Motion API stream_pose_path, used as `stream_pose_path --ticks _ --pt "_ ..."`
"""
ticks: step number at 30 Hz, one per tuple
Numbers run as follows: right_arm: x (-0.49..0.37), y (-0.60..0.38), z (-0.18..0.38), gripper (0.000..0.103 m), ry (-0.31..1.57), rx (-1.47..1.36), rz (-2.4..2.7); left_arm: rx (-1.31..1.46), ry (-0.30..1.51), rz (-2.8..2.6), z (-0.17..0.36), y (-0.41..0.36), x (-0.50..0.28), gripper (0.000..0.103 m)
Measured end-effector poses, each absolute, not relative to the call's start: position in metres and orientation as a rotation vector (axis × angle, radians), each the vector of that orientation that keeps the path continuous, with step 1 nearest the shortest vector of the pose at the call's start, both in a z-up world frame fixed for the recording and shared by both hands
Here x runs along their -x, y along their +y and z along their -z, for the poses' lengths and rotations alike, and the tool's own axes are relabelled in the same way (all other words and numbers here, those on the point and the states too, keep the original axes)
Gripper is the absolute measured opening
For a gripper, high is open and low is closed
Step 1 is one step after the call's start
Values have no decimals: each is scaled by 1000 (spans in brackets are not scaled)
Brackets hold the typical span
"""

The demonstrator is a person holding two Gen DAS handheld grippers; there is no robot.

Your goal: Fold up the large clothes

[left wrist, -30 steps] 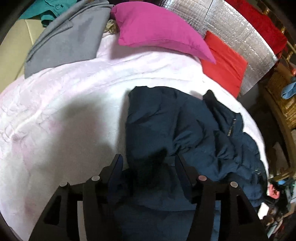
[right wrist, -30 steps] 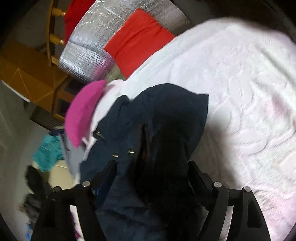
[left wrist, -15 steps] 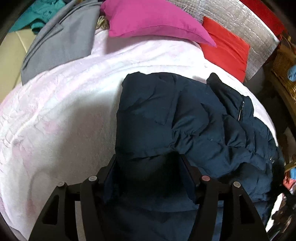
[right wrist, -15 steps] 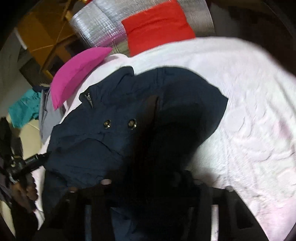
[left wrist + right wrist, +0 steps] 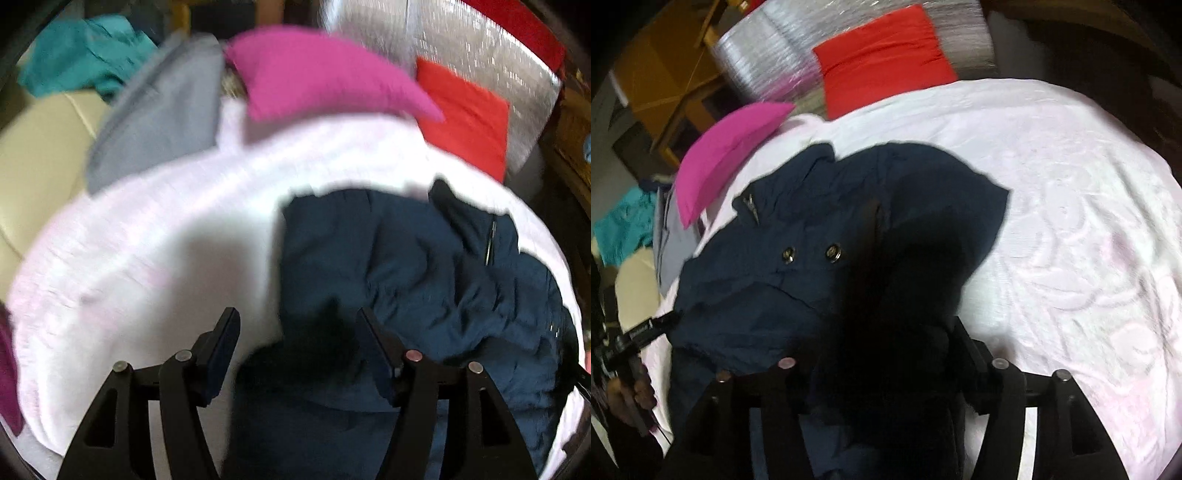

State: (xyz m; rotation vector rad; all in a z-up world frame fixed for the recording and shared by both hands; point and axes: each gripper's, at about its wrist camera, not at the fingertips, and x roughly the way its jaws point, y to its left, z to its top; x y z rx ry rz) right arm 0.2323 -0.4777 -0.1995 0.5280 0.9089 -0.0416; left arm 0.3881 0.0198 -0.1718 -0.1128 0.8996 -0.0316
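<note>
The navy jacket (image 5: 424, 266) lies crumpled on the white bedspread (image 5: 155, 236), toward the pillow end — near the pink pillow (image 5: 317, 74). The left gripper (image 5: 295, 332) hangs released over its hem; the right gripper (image 5: 871, 354) is buried in dark fabric — cannot tell its grip.

One navy jacket (image 5: 424, 266), two pillows: one pink (image 5: 317, 74), one red (image 5: 465, 110).

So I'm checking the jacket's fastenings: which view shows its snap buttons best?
The right wrist view: two metal snaps sit in plain sight on the jacket. The blurred left wrist view shows only the zipper, no snaps.
</note>
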Motion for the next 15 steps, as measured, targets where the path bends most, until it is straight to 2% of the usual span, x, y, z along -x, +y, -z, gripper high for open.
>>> stream_pose_path --ticks 2,6,8,9,10,15 --pt "-220 -484 189 62 856 -554 67 109 811 24 154 19 -374 67" --pt "-203 -475 170 62 749 -589 25 86 757 135 143 -13 -359 67" --pt "-204 -457 164 57 719 -569 -28 43 755 193 145 -35 -353 67" --pt "-211 -446 164 48 717 -567 -54 24 755 212 147 -44 -352 67" --pt "-217 -435 165 44 723 -566 -85 9 756 229 149 -54 -351 67" --pt "-243 -404 177 38 768 -591 -186 -19 797 265 163 -83 -355 67"
